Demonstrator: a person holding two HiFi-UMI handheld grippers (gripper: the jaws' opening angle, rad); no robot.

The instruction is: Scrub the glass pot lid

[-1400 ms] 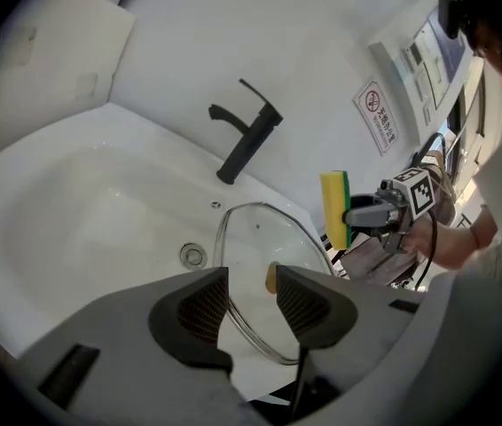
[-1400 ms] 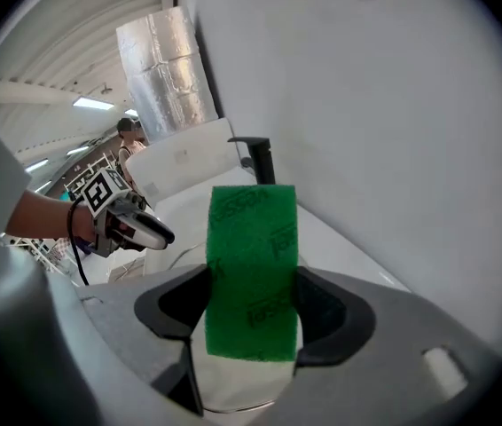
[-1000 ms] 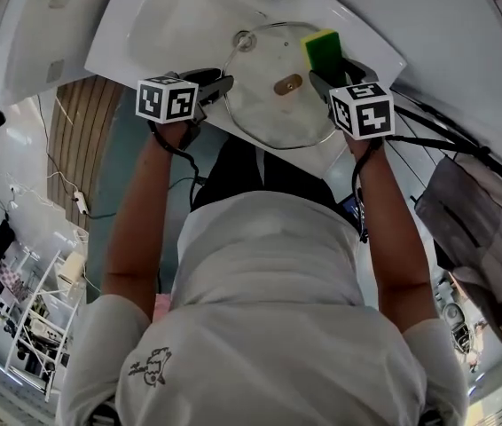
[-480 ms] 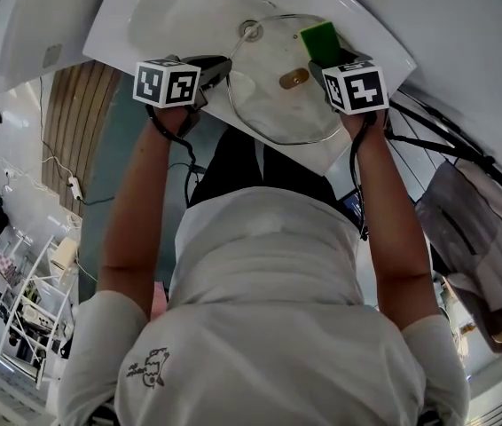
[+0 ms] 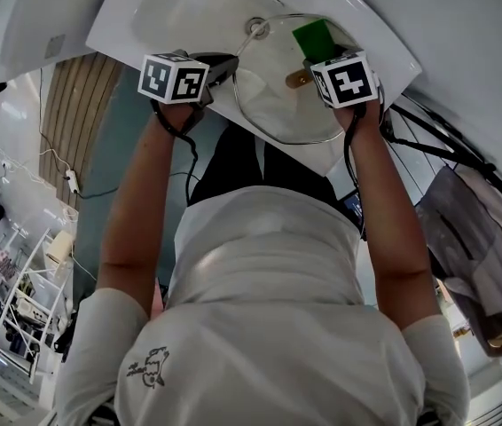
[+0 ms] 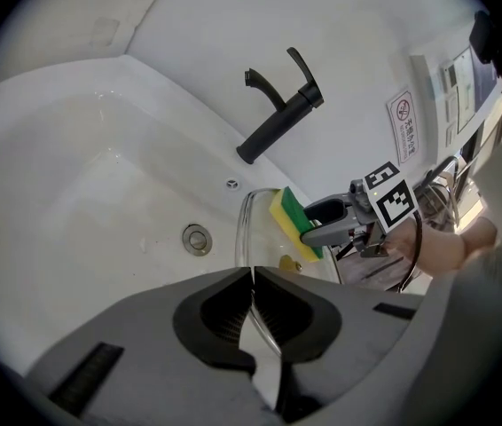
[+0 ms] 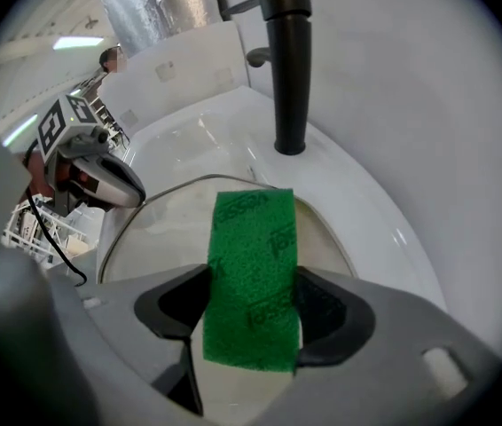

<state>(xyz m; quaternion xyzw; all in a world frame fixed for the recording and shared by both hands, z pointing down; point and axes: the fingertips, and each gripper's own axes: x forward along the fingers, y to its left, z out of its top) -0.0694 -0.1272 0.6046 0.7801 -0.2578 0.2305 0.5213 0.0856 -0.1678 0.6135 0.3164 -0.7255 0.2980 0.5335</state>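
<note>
The glass pot lid (image 5: 273,105) stands tilted in the white sink (image 5: 158,16), its knob (image 5: 297,79) facing me. My left gripper (image 5: 231,67) is at the lid's left rim. In the left gripper view its jaws (image 6: 252,278) are closing, with the lid's rim (image 6: 262,322) pinched between the pads. My right gripper (image 5: 317,59) is shut on a green and yellow sponge (image 5: 314,38) held against the lid's upper part. In the right gripper view the sponge's green side (image 7: 253,273) fills the jaws above the lid (image 7: 171,216).
A black faucet (image 6: 279,114) rises behind the basin, and a round drain (image 6: 197,239) lies at the sink's bottom. The sink's front edge (image 5: 224,118) runs just under both grippers. Black cables (image 5: 437,145) hang at the right.
The left gripper's jaws have gone from wide open to closed on the lid's rim. The right gripper with the sponge has slid left toward the lid's knob.
</note>
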